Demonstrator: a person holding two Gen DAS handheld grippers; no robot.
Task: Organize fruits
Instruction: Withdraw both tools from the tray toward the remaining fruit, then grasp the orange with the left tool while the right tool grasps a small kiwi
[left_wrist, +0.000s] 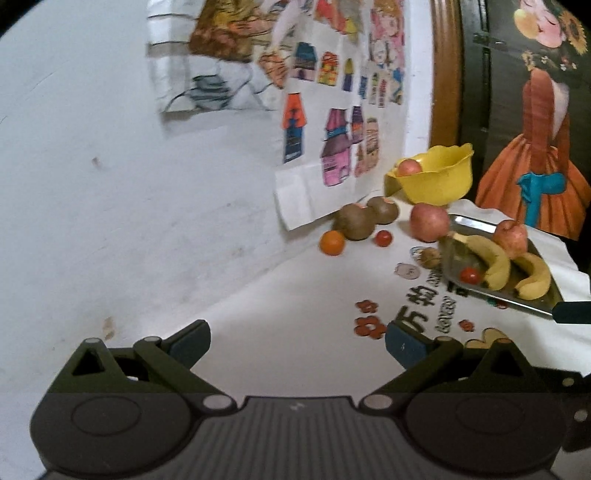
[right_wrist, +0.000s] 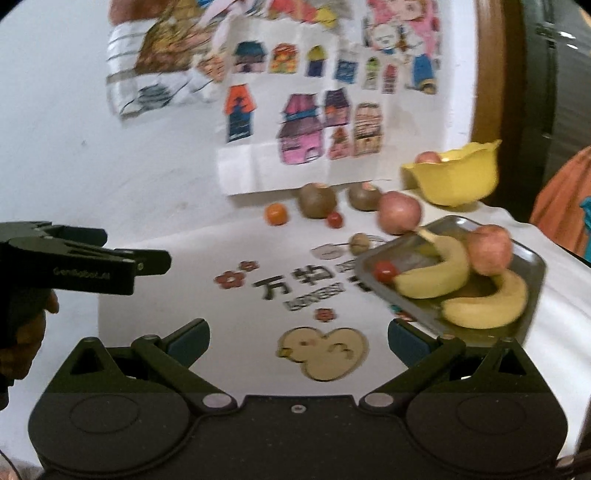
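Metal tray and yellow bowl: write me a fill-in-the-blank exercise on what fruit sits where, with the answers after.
1. The metal tray holds ____ bananas, an apple and a small red tomato.
2. The yellow bowl holds one ____.
3. The orange lies on the ____, outside both containers.
4. The left gripper and the right gripper both hold ____.

Missing words: two; apple; tablecloth; nothing

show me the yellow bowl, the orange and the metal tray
yellow bowl (right_wrist: 458, 181), right wrist view, on its front outer wall
orange (right_wrist: 276, 214), right wrist view, on the middle of the fruit
metal tray (right_wrist: 532, 263), right wrist view, on a bare right-hand stretch
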